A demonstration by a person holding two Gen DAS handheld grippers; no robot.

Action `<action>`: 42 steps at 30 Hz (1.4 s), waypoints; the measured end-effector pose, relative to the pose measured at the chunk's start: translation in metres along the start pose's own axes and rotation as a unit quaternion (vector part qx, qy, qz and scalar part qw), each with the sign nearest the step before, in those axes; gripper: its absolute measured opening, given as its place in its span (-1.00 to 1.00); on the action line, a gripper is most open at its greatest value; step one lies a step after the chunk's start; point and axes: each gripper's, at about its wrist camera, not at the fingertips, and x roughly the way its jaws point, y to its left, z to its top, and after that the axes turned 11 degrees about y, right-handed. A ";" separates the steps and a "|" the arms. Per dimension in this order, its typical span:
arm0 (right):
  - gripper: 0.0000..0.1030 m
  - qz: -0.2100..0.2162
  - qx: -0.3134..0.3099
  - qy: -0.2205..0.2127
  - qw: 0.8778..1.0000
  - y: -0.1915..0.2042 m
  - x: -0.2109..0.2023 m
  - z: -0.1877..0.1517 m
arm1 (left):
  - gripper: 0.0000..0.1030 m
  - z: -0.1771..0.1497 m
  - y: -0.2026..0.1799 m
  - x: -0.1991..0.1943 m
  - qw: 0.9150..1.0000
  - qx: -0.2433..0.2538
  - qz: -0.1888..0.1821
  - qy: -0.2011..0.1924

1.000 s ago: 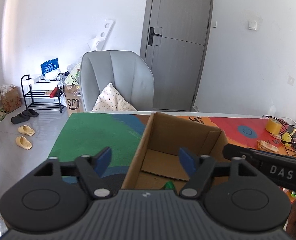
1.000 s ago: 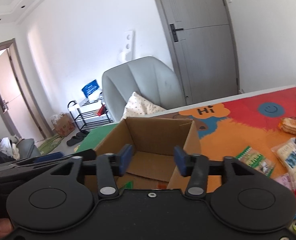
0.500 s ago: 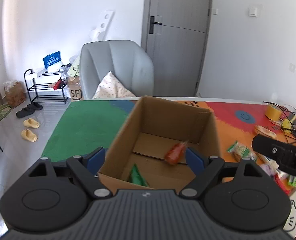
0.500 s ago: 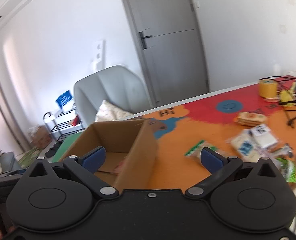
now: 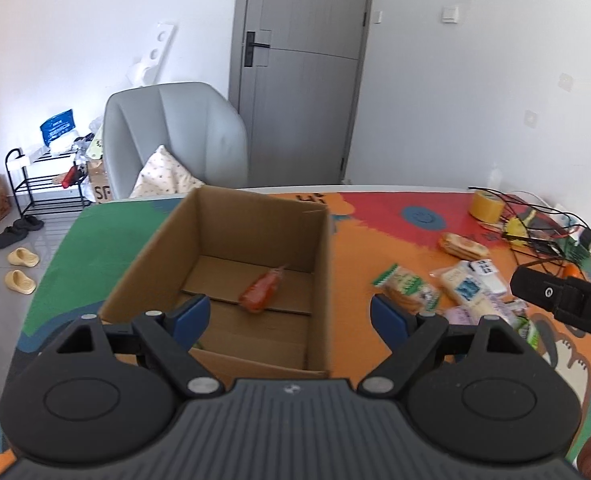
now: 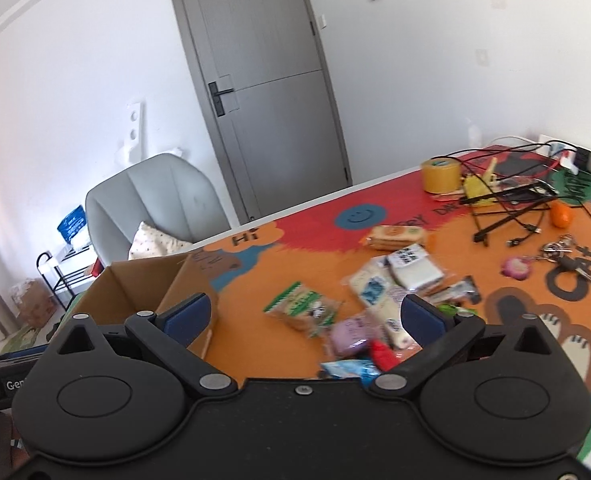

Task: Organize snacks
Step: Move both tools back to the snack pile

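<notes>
An open cardboard box (image 5: 319, 240) stands on the colourful mat, and an orange-red snack packet (image 5: 261, 292) lies on its floor. My left gripper (image 5: 289, 316) hangs open over the box's near edge with nothing between its fingers. My right gripper (image 6: 305, 316) is open wide and empty, to the right of the box (image 6: 151, 288) and above a pile of snacks. The pile holds a green-and-white cracker packet (image 6: 301, 310), a purple packet (image 6: 351, 334), a blue-and-white packet (image 6: 371, 286) and a red packet (image 6: 381, 354). A biscuit packet (image 6: 395, 236) lies farther back.
At the table's far right are a yellow tape roll (image 6: 441, 174), tangled cables with a black wire stand (image 6: 507, 200), an orange fruit (image 6: 561, 214), keys (image 6: 567, 256) and a pink charm (image 6: 515, 268). A grey armchair (image 5: 175, 140) stands beyond the table, before a grey door.
Both pairs of jaws have spread wider. The orange-red packet now lies in the box. My right gripper swung right, from over the box to over the snack pile. My left gripper drew back from the box.
</notes>
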 end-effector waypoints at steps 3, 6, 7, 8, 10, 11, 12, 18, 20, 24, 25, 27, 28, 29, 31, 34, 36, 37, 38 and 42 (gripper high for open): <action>1.00 -0.004 0.003 0.003 1.000 -0.012 -0.005 0.000 | 0.68 -0.002 -0.013 -0.002 1.000 0.012 -0.002 -0.004; 1.00 -0.009 0.003 0.005 1.000 -0.023 -0.011 -0.002 | 0.68 -0.002 -0.024 -0.002 1.000 0.020 -0.008 -0.001; 1.00 -0.014 0.005 0.005 1.000 -0.026 -0.012 -0.002 | 0.67 -0.003 -0.028 -0.001 1.000 0.023 -0.009 0.001; 1.00 -0.017 0.006 0.004 1.000 -0.029 -0.014 -0.002 | 0.67 -0.003 -0.032 -0.001 1.000 0.026 -0.011 0.001; 1.00 -0.024 0.008 0.004 1.000 -0.036 -0.016 -0.003 | 0.67 -0.005 -0.039 0.000 0.999 0.031 -0.016 0.003; 1.00 -0.026 0.008 0.004 1.000 -0.039 -0.018 -0.004 | 0.67 -0.005 -0.042 0.001 0.999 0.033 -0.018 0.003; 1.00 -0.029 0.009 0.003 1.000 -0.042 -0.019 -0.004 | 0.67 -0.006 -0.045 0.001 0.999 0.036 -0.021 0.004; 1.00 -0.046 0.022 0.007 0.999 -0.061 -0.022 -0.006 | 0.67 -0.010 -0.061 0.006 0.998 0.048 -0.035 0.012; 1.00 -0.049 0.029 0.009 0.998 -0.068 -0.023 -0.007 | 0.67 -0.012 -0.065 0.009 0.998 0.050 -0.040 0.016; 1.00 -0.054 0.036 0.014 0.998 -0.080 -0.024 -0.011 | 0.68 -0.014 -0.074 0.014 0.997 0.057 -0.054 0.021; 1.00 -0.055 0.038 0.015 0.998 -0.084 -0.024 -0.012 | 0.68 -0.015 -0.076 0.015 0.996 0.059 -0.056 0.023; 1.00 -0.059 0.044 0.019 0.997 -0.090 -0.023 -0.014 | 0.67 -0.017 -0.080 0.018 0.996 0.063 -0.062 0.026; 1.00 -0.059 0.045 0.021 0.997 -0.092 -0.022 -0.014 | 0.67 -0.017 -0.082 0.019 0.995 0.064 -0.065 0.027; 1.00 -0.060 0.046 0.023 0.997 -0.095 -0.022 -0.015 | 0.67 -0.018 -0.083 0.021 0.995 0.065 -0.067 0.028; 1.00 -0.057 0.050 0.027 0.997 -0.099 -0.020 -0.016 | 0.67 -0.019 -0.087 0.026 0.995 0.068 -0.068 0.031; 1.00 -0.056 0.056 0.036 0.996 -0.107 -0.016 -0.019 | 0.67 -0.020 -0.091 0.034 0.994 0.068 -0.076 0.037; 1.00 -0.054 0.058 0.041 0.996 -0.110 -0.012 -0.021 | 0.66 -0.021 -0.094 0.039 0.994 0.070 -0.079 0.039; 1.00 -0.053 0.058 0.045 0.996 -0.112 -0.009 -0.022 | 0.66 -0.021 -0.095 0.041 0.993 0.072 -0.080 0.040; 0.99 -0.052 0.057 0.048 0.996 -0.112 -0.007 -0.023 | 0.64 -0.022 -0.097 0.044 0.993 0.074 -0.082 0.041; 0.94 -0.043 0.056 0.064 0.995 -0.114 0.004 -0.027 | 0.60 -0.024 -0.101 0.055 0.992 0.074 -0.094 0.046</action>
